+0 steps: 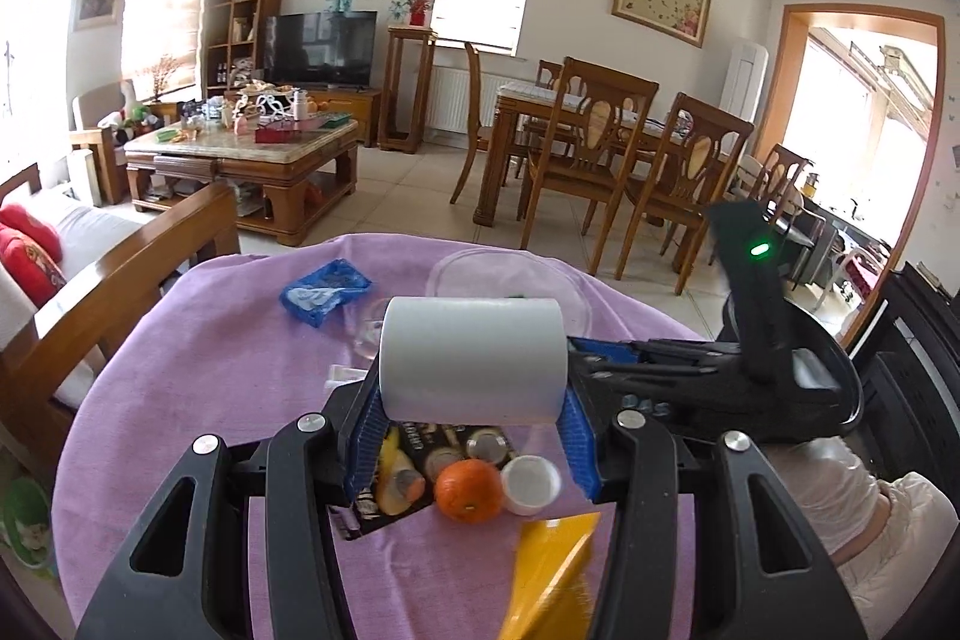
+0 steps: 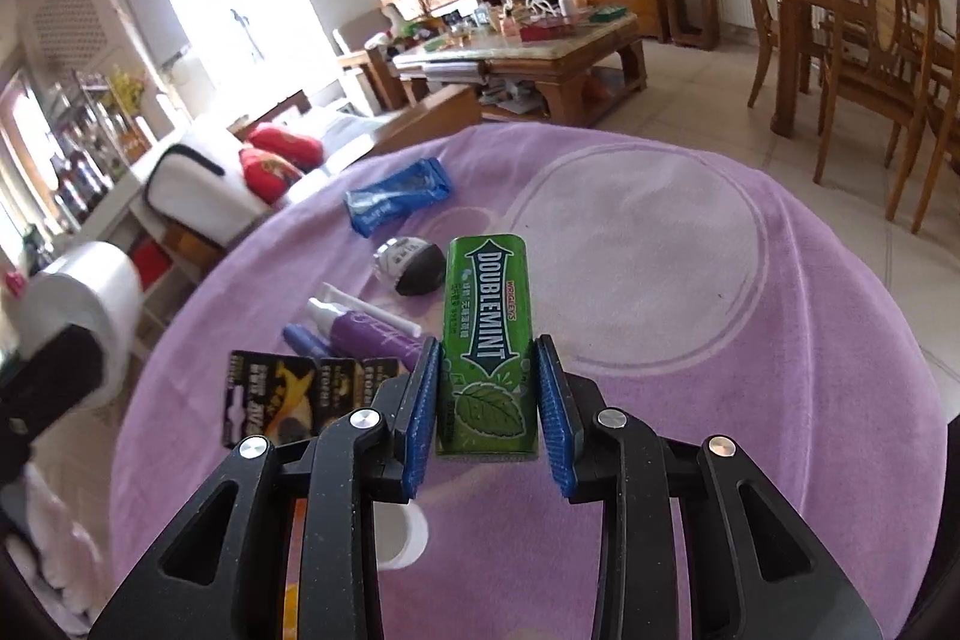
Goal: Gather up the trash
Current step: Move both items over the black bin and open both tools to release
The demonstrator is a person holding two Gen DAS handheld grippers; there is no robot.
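Left tool [image 1: 474, 400] is clamped on a white roll [image 1: 474, 361] by its two ends, right tool [image 2: 489, 400] is pinched shut on the low end of a gum pack [image 2: 487, 334], both lifted above the purple surface [image 2: 690, 340]. Pack looks stiff, light and kinda slick, so gripping the long sides seems right. Roll probably squishes, go easy.

left gripper [image 1: 474, 451] | black frame, blue ribbed jaws, silver screws (person's glove clear plastic)
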